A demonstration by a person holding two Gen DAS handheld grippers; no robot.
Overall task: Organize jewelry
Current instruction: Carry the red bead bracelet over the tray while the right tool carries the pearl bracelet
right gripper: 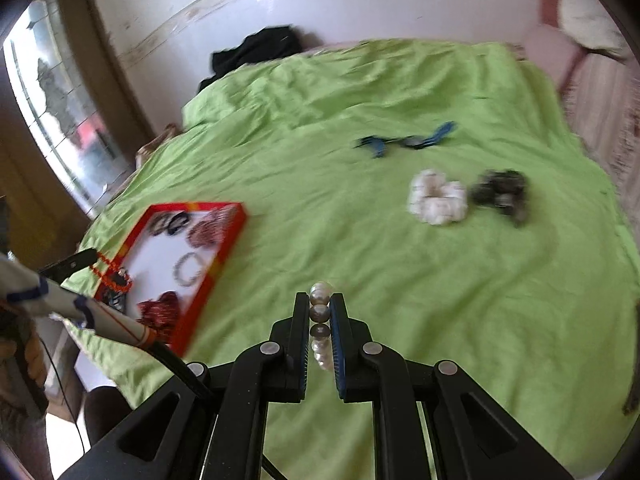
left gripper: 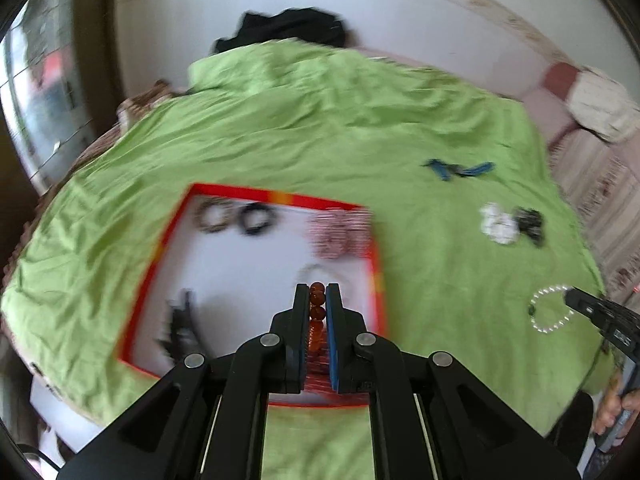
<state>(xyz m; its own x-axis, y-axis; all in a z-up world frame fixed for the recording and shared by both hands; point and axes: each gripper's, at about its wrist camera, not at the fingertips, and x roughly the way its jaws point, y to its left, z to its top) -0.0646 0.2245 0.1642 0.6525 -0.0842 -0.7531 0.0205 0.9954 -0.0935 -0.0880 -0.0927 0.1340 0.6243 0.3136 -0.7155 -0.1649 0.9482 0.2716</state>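
Note:
My left gripper (left gripper: 318,294) is shut on an orange bead bracelet (left gripper: 317,312) and holds it above the red-rimmed white tray (left gripper: 256,280); the bracelet also shows in the right wrist view (right gripper: 114,276). The tray (right gripper: 228,248) holds two dark rings (left gripper: 234,218), a pink patterned scrunchie (left gripper: 340,234), a thin bracelet (right gripper: 188,268) and a dark item (left gripper: 182,322). My right gripper (right gripper: 320,300) is shut on a pearl bracelet (right gripper: 320,320) over the green sheet; the pearls also show in the left wrist view (left gripper: 550,314).
On the green bedsheet (right gripper: 360,240) lie a white scrunchie (right gripper: 436,198), a dark scrunchie (right gripper: 502,192) and blue hair clips (right gripper: 408,140). Black clothing (right gripper: 256,52) lies at the far edge by the wall. A window is at the left.

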